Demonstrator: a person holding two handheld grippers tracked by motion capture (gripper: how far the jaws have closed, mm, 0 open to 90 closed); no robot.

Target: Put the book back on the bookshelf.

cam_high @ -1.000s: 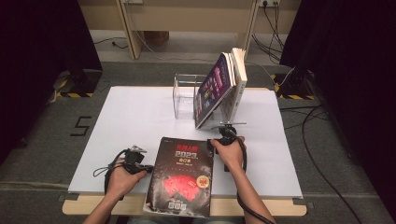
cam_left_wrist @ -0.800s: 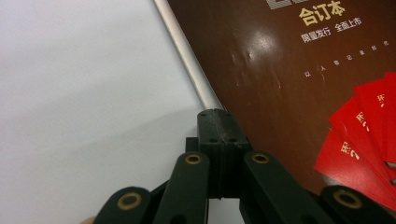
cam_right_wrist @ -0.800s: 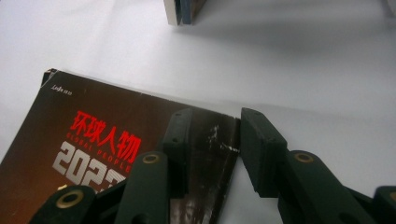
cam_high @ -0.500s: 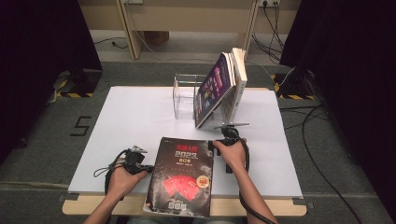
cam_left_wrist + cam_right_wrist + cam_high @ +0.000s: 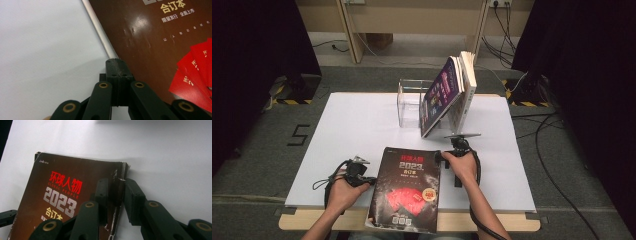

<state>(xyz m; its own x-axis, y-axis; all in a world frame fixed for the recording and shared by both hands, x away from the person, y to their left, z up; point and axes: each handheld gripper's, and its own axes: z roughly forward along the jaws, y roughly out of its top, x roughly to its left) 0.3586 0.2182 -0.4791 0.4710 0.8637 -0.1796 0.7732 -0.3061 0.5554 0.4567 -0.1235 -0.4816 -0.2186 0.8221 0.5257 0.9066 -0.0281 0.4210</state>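
White table point(image 5: 362, 125) under the high camera, dark curtains to either side, and at its near edge lies the thing I'm working on: a dark-covered book point(image 5: 407, 187) with red lettering, flat, its lower end slightly overhanging the table's front.

What has just changed is on my right. The right hand-held gripper point(image 5: 443, 157) has been closing its jaws, and they now stand one on each side of the book's far right corner. In the right gripper view point(image 5: 116, 195) one jaw lies over the cover and the other stands against the worn, creased spine; I cannot be sure the pads are pressing yet, so I would not trust it to lift. I judge that this is the start of a pick-up, probably to stand the book with the leaning books point(image 5: 449, 92) against the clear stand point(image 5: 409, 102) farther back.

The left hand-held gripper point(image 5: 371, 180) is fully closed on nothing; the left gripper view point(image 5: 117, 66) shows its tip just at the book's page edge, something the high view is too coarse to settle. That view, in turn, gives me the stand and both hands at once.
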